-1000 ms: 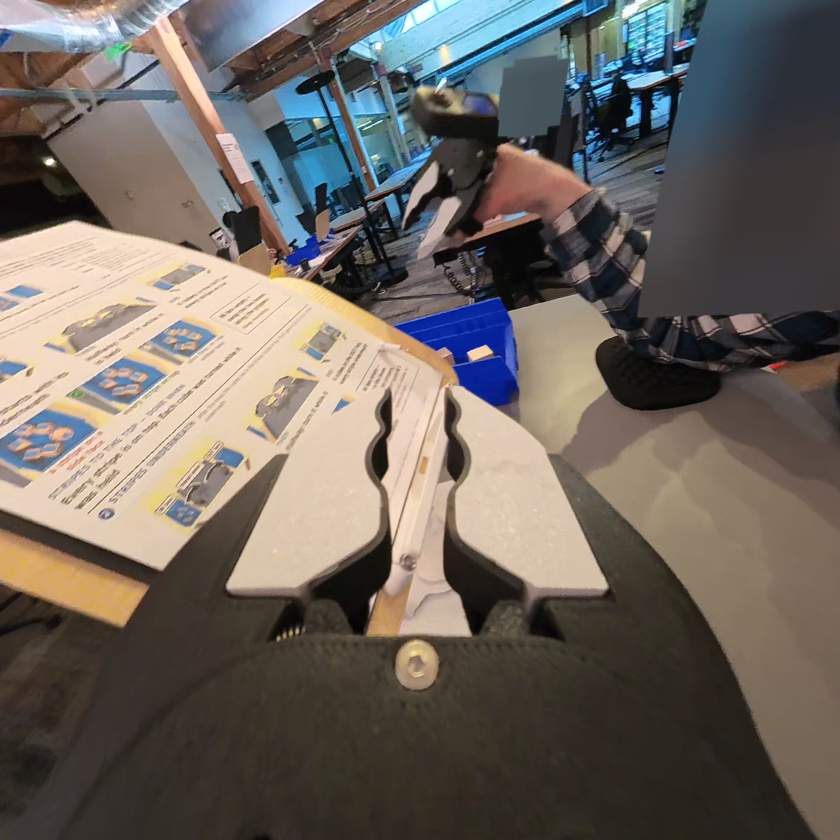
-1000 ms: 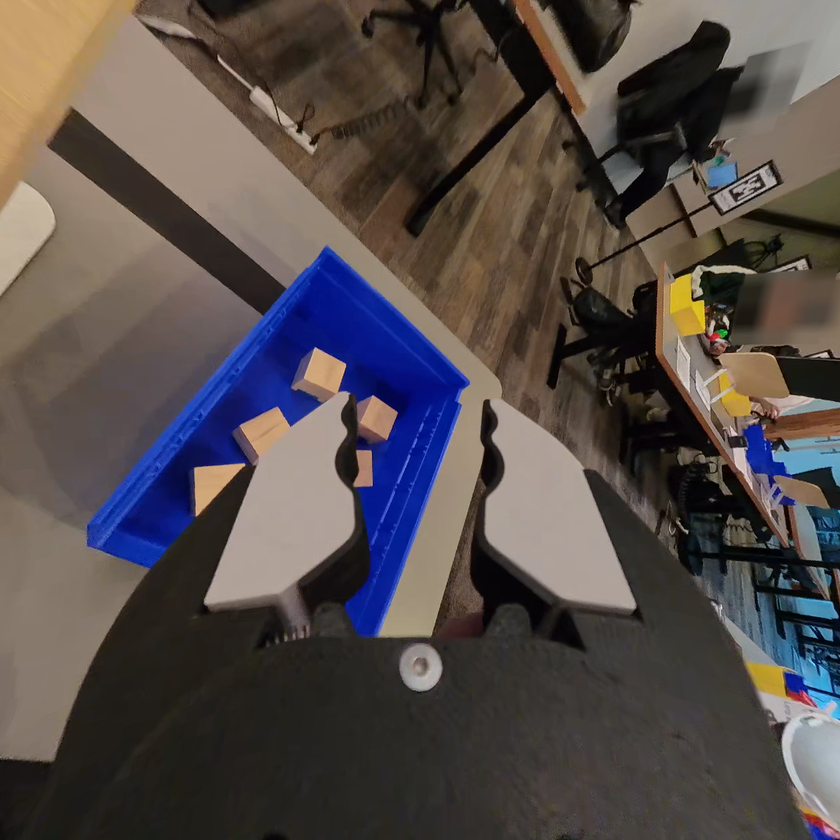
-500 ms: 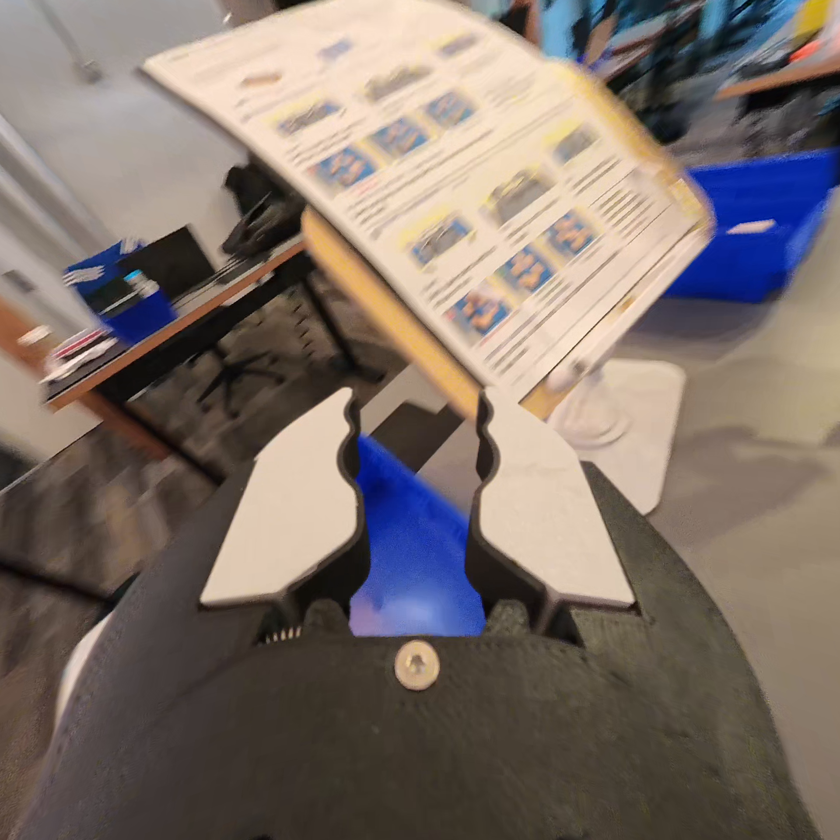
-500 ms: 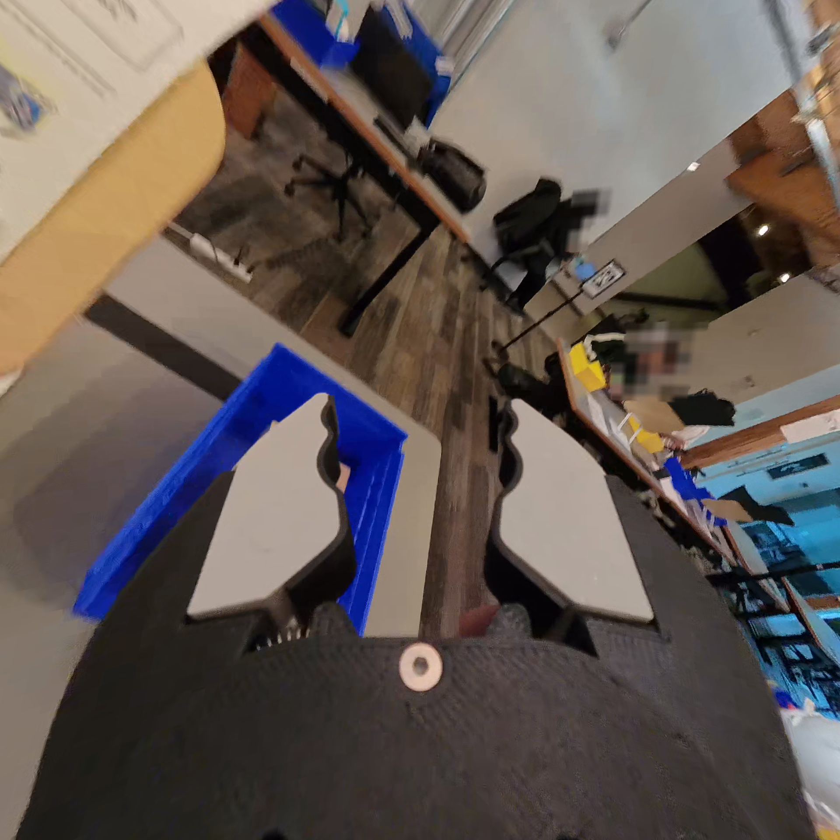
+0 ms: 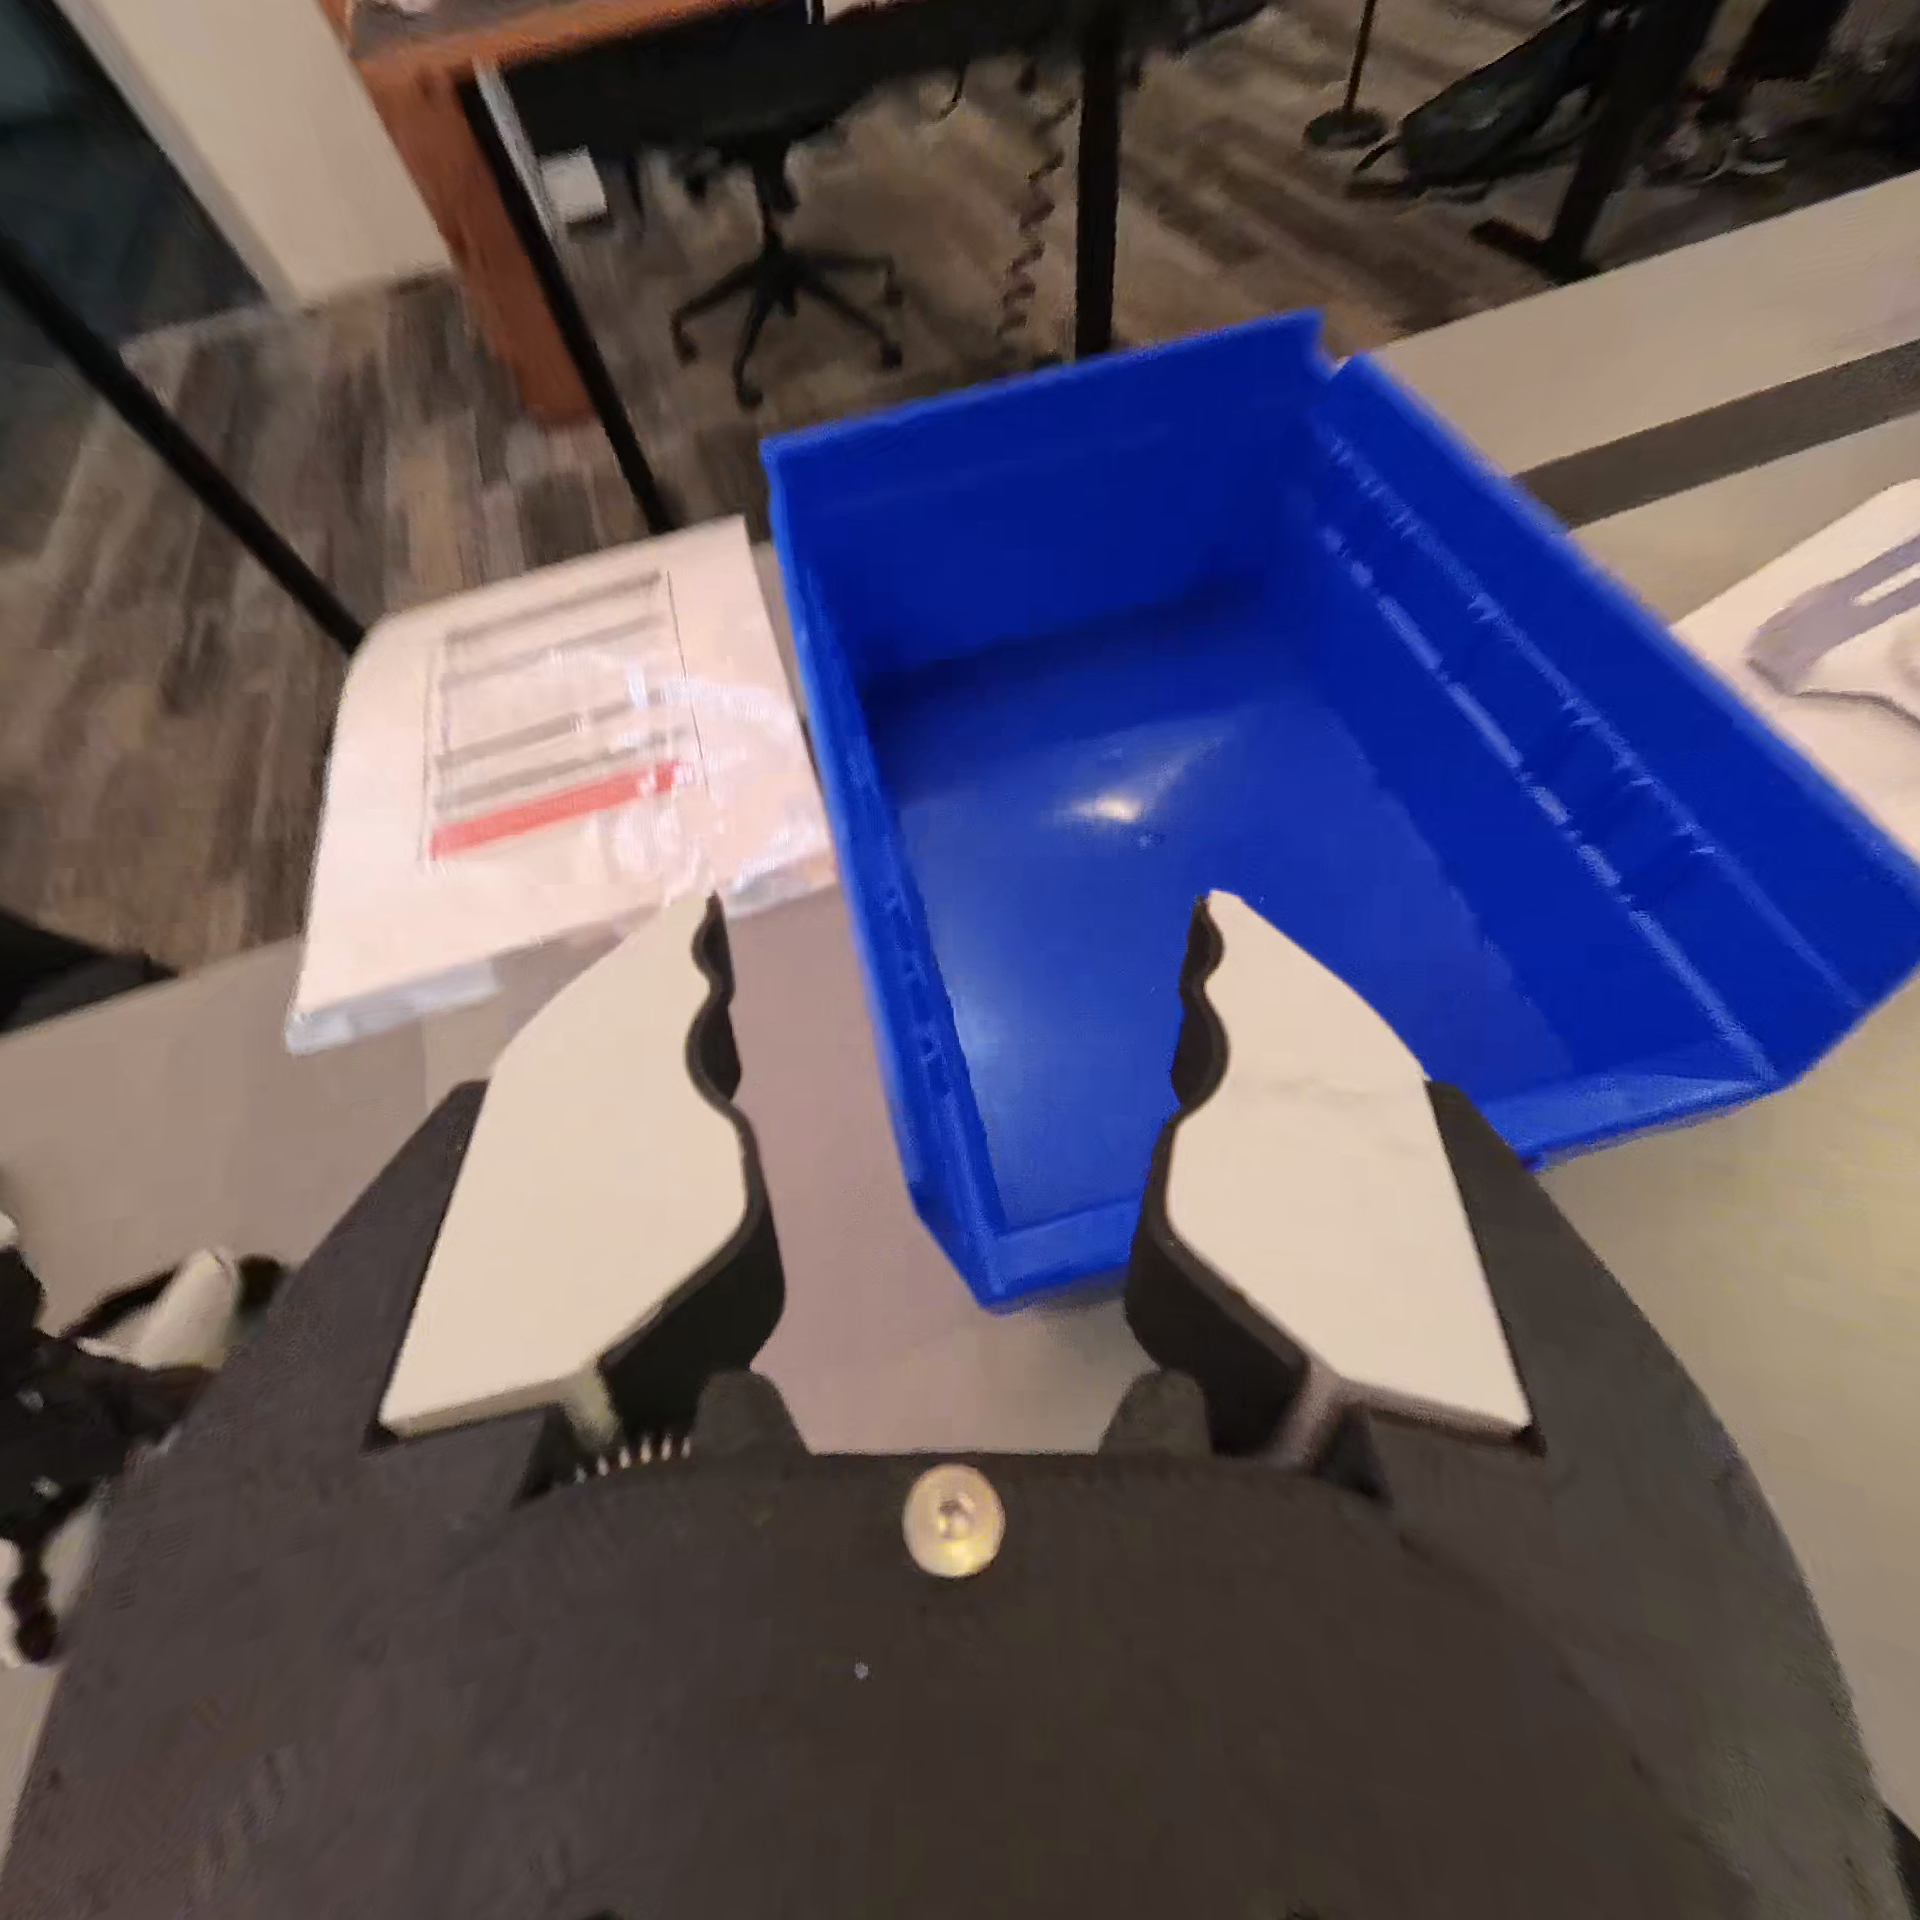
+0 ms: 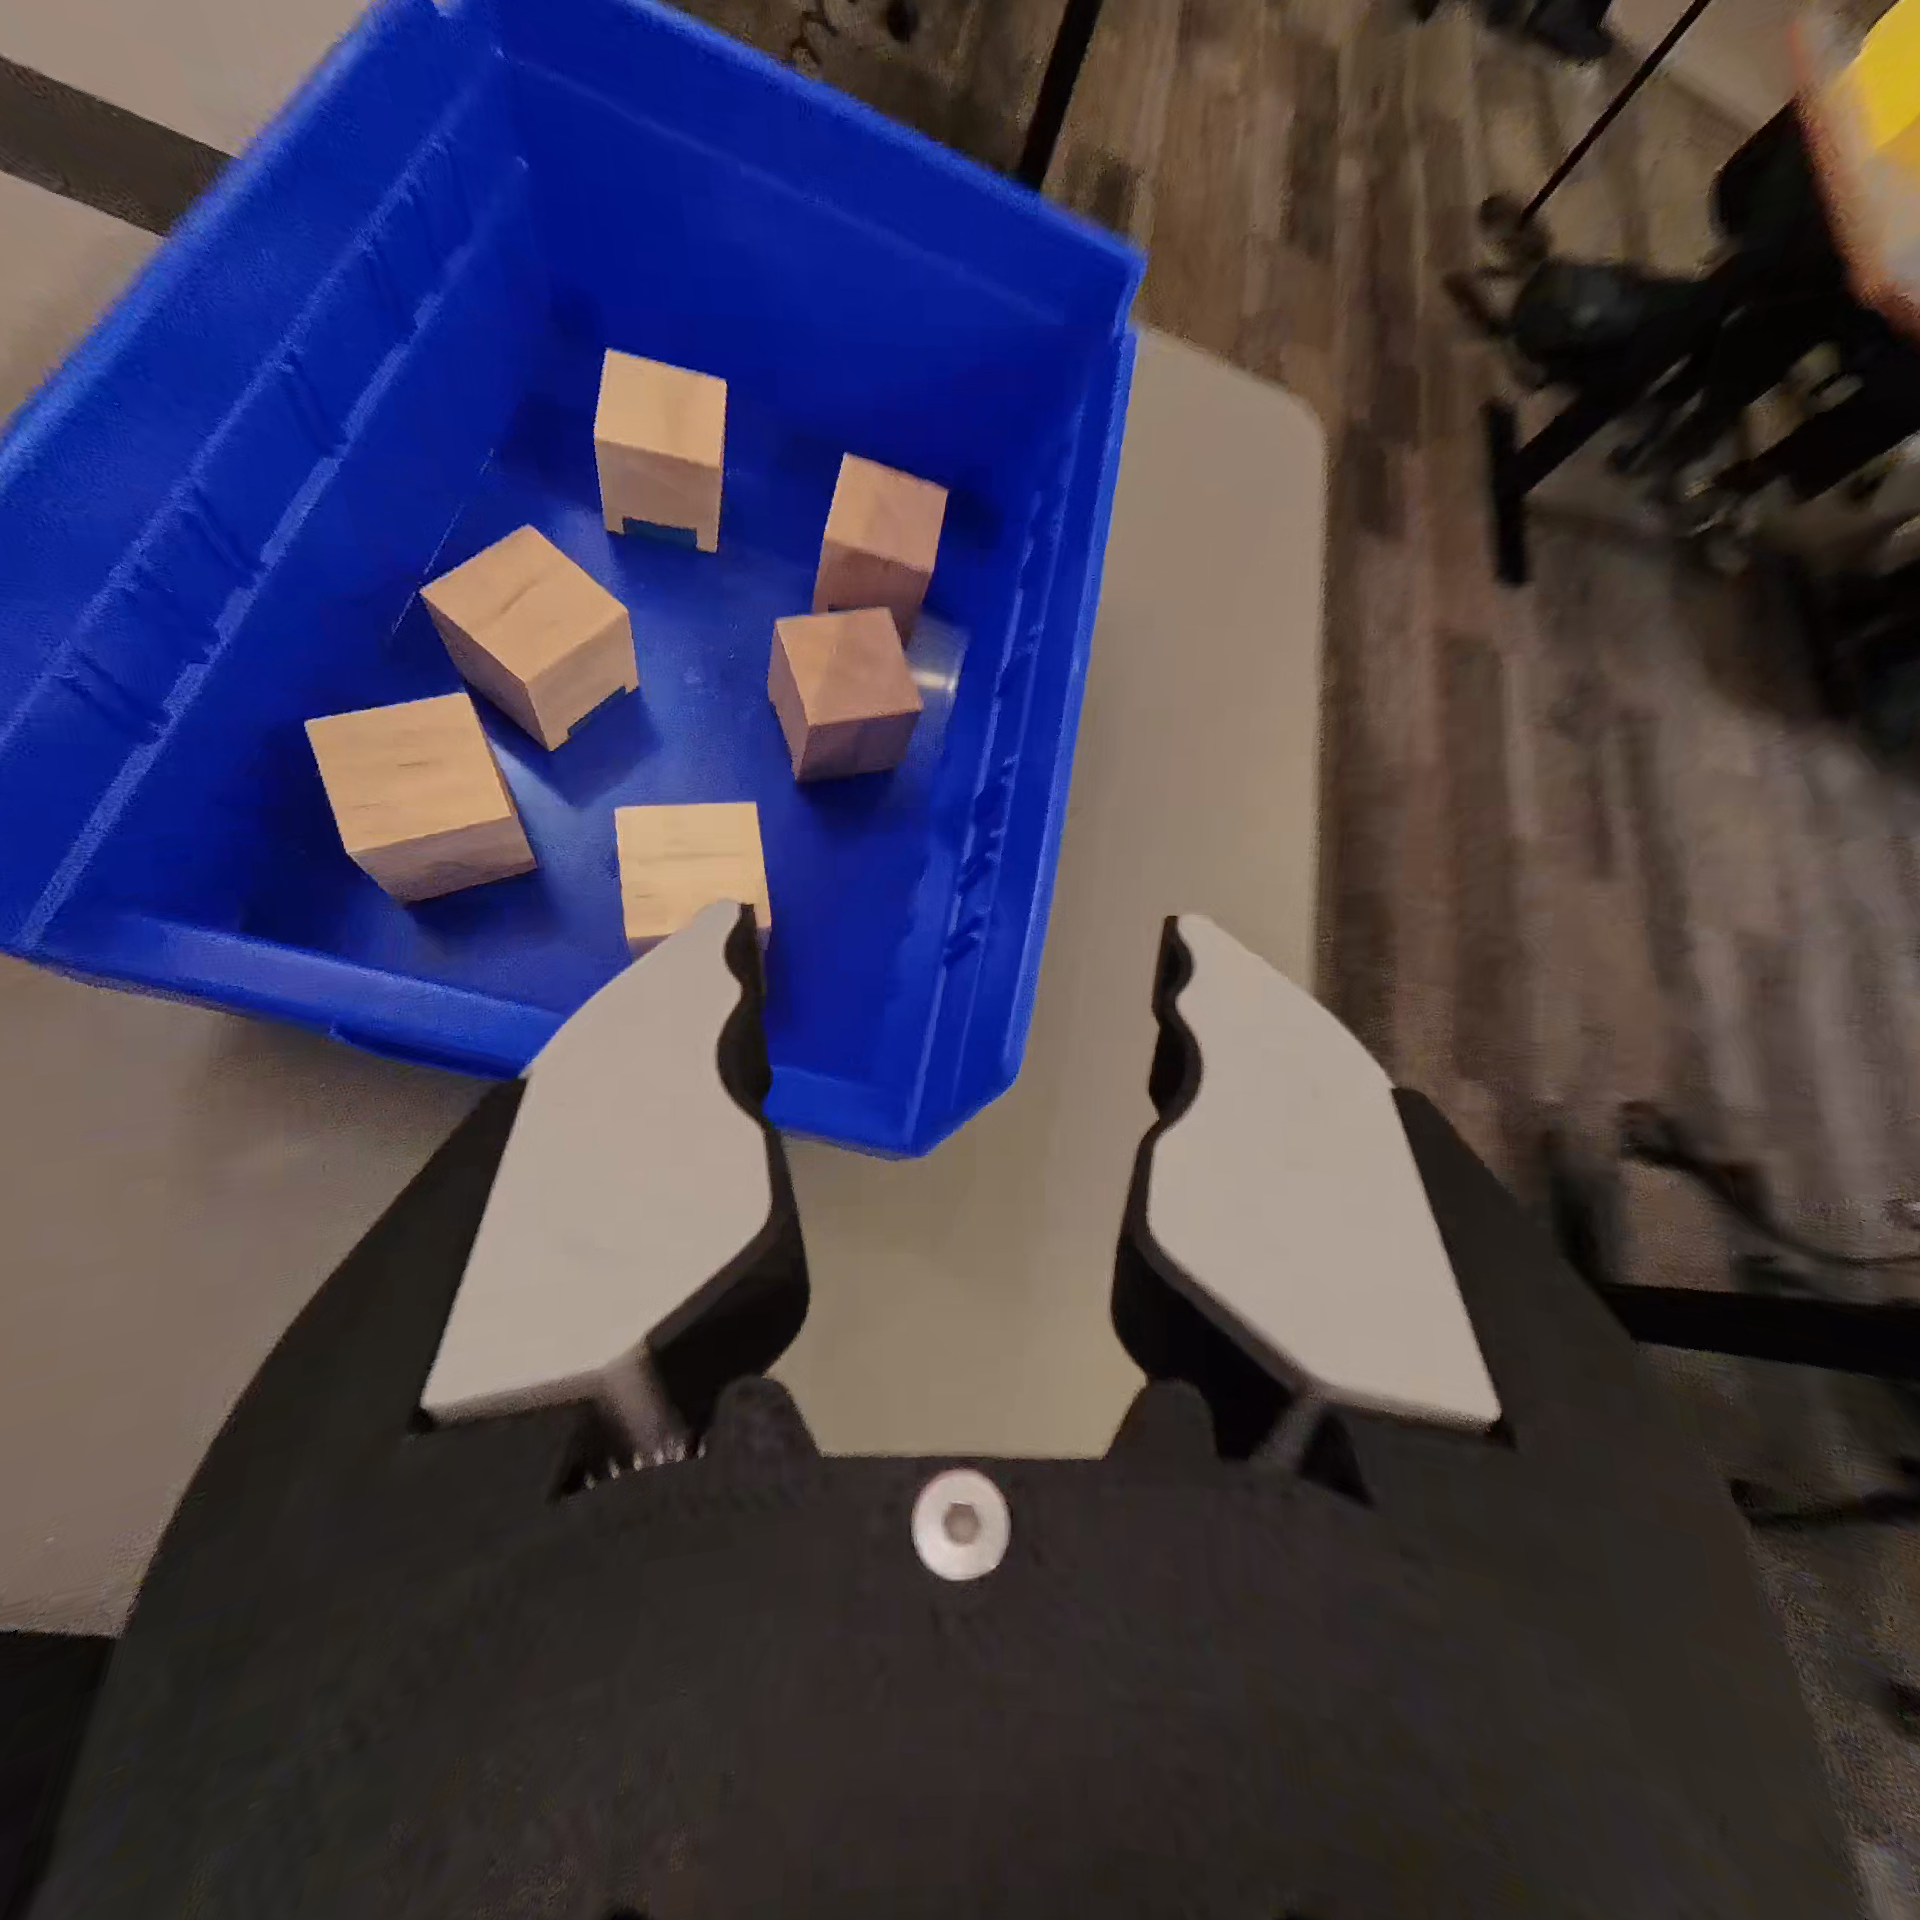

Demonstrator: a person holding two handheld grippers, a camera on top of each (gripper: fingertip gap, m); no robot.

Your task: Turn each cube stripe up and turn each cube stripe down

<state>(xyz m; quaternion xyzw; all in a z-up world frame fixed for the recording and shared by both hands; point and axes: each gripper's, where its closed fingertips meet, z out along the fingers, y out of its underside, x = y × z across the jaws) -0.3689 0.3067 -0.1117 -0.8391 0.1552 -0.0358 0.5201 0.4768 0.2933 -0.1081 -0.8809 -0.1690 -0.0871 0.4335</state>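
Left gripper (image 5: pixel 961 914): jaws wide apart, nothing between them; hung over the near left corner of a blue bin (image 5: pixel 1621 727).
Left view only: that blue bin held no cubes, bare glossy floor; a white sheet in a clear sleeve (image 5: pixel 551 769) lay on the worktop (image 5: pixel 187 1122) just left of it; a white stand base (image 5: pixel 1839 623) sat at the right edge.
Right gripper (image 6: pixel 956 925): jaws also wide apart, gripping nothing; hung above the near right corner of a second blue bin (image 6: pixel 260 343).
Right view only: six wooden cubes (image 6: pixel 525 629) lay scattered on that bin's floor, all apart from the pads; nearest cube (image 6: pixel 686 862) partly hidden behind the left fingertip (image 6: pixel 665 997).
Stripes: blue showed at the bottom edge of the far cube (image 6: pixel 660 442) and of the cube at centre left; the rest, couldn't tell.
Right view, beyond the worktop edge: wood floor (image 6: pixel 1455 623), dark furniture, blurred.
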